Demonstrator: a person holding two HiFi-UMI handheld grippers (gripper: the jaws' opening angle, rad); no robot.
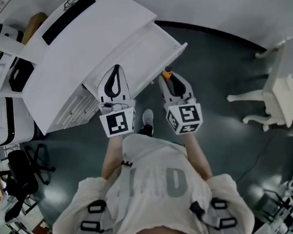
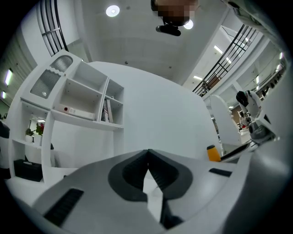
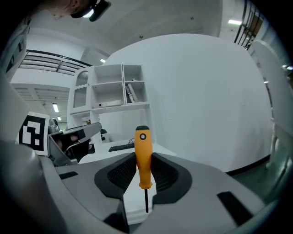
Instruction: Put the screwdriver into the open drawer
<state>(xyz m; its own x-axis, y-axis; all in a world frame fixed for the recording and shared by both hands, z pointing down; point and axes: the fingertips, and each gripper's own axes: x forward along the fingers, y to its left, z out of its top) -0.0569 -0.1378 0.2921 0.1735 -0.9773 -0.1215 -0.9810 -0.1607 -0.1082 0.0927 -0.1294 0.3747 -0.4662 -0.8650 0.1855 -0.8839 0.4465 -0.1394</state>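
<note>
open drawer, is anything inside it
Only a bare white bottom shows inside the open drawer. The left gripper covers one end of it, so that part can't be checked.

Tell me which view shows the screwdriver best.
The right gripper view: the screwdriver stands clamped by the right gripper, handle and shaft both visible. The head view shows only its handle end; the left gripper view only an orange stub at the right.
</note>
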